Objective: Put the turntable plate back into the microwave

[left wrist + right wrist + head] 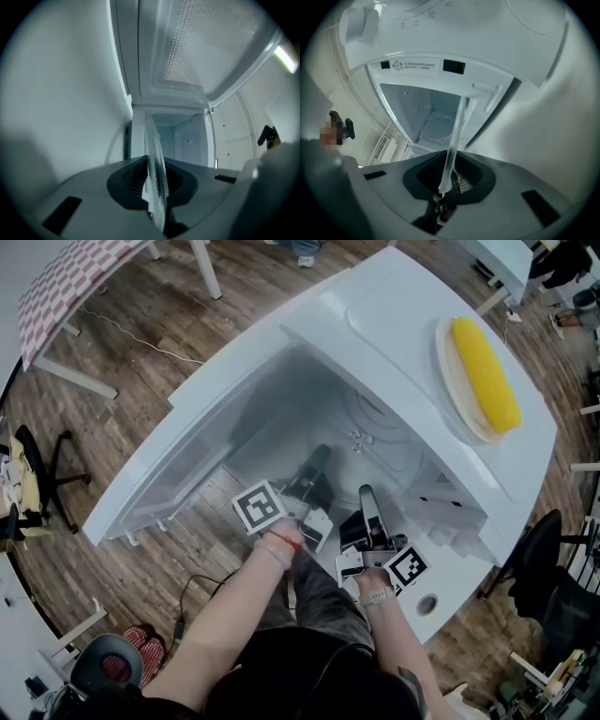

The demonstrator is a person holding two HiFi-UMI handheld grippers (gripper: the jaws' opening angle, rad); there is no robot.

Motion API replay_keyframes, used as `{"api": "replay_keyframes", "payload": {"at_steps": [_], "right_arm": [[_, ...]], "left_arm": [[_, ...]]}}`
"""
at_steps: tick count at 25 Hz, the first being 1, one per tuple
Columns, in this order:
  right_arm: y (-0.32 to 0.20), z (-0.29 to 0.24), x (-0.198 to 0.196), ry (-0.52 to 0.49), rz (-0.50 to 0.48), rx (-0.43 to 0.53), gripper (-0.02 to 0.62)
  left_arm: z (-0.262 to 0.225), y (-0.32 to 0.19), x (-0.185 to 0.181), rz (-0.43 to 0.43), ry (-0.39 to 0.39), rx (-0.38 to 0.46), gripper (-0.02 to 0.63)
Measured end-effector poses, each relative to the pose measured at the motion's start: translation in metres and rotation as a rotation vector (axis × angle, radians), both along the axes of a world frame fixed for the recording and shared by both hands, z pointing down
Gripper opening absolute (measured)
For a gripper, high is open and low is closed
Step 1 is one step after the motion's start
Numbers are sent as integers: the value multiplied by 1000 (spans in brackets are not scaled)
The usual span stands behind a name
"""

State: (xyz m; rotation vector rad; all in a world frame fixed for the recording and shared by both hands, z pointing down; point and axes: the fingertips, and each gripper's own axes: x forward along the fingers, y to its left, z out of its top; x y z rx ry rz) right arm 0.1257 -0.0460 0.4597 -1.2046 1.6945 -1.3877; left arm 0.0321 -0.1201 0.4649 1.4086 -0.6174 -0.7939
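Note:
The clear glass turntable plate (380, 442) hovers at the mouth of the open white microwave (394, 296), with its hub (359, 438) faintly visible. My left gripper (314, 465) is shut on the plate's near rim, and the right gripper (367, 498) is shut on the rim beside it. In the left gripper view the plate (154, 159) stands edge-on between the jaws of the left gripper (154, 187), with the cavity beyond. The right gripper view shows the same thin glass edge (455, 136) pinched in the right gripper (449, 180), pointing into the cavity (431, 117).
The microwave door (169, 456) hangs open to the left. On top of the microwave sits a pale dish (448, 362) with a yellow corn cob (486, 371). The control panel with its knob (427, 604) is at the lower right. Office chairs (544, 568) and table legs stand around on the wooden floor.

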Motion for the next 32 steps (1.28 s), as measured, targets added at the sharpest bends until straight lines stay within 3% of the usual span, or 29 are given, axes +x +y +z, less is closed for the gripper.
{"api": "replay_keyframes", "payload": {"at_steps": [6,10,14,24,32], "right_arm": [[-7,2,9,-83,60,-28,57],[-10,1,8,-125,85,-40,51],[-10,3,12,-132,118,-46,49],[-14,5,25,-158,179,-48,44],[-16,-1,22,-120,147,-35,46]], "left_arm": [[0,1,2,108,-168,90,34],[-4,9,1,100,-68,41,34],[-6,17,0,115,-30,38,35],[-7,39,4,180,8,0,38],[-6,33,6,135,32,-53,38]]}}
